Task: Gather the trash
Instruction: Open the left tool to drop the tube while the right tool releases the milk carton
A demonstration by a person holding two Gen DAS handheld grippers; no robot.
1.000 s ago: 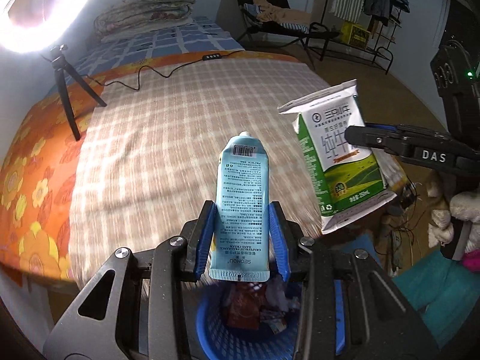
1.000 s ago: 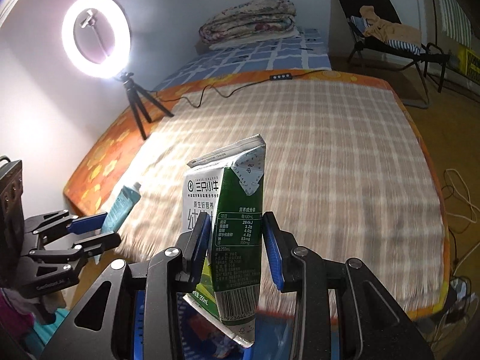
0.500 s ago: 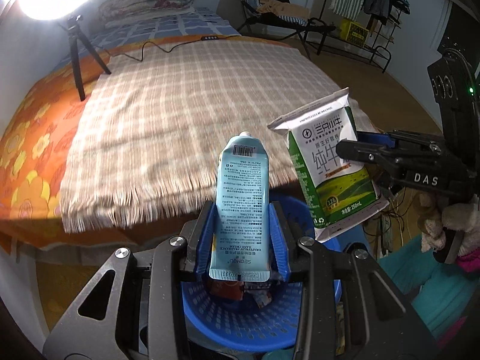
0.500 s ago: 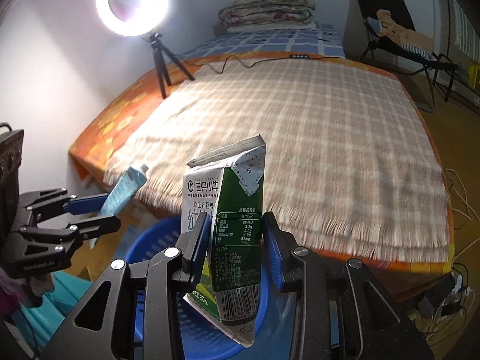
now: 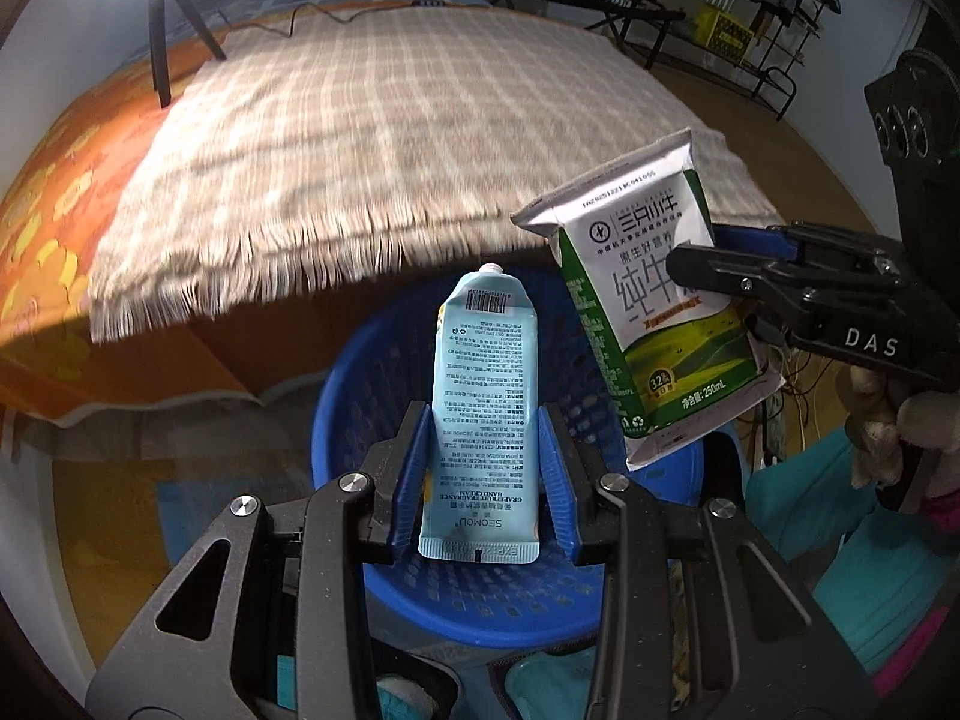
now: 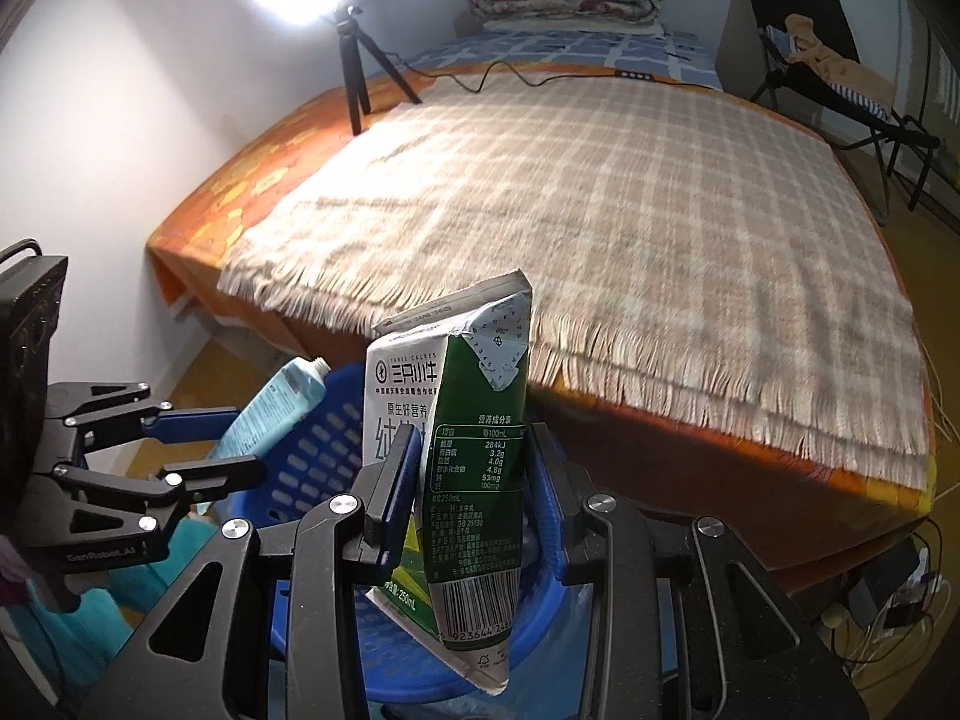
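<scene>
My left gripper [image 5: 480, 462] is shut on a light blue hand-cream tube [image 5: 483, 396], held upright over a blue plastic basket [image 5: 360, 384] on the floor below the bed edge. My right gripper [image 6: 471, 480] is shut on a green and white milk carton [image 6: 474, 480], also above the basket [image 6: 312, 438]. In the left wrist view the carton [image 5: 648, 312] and the right gripper [image 5: 738, 288] sit to the right of the tube. In the right wrist view the left gripper [image 6: 198, 444] and the tube [image 6: 270, 414] are at the left.
A bed with a beige plaid blanket [image 5: 390, 120] over an orange sheet [image 6: 240, 180] lies ahead. A ring light on a tripod [image 6: 354, 60] stands on the bed's far left. A folding chair [image 6: 828, 78] and a clothes rack [image 5: 750, 18] stand behind. Cables [image 6: 900, 600] lie on the floor at right.
Both grippers have pulled back from the bed and tilted down, still holding tube and carton. The blue basket has come further into view beneath them.
</scene>
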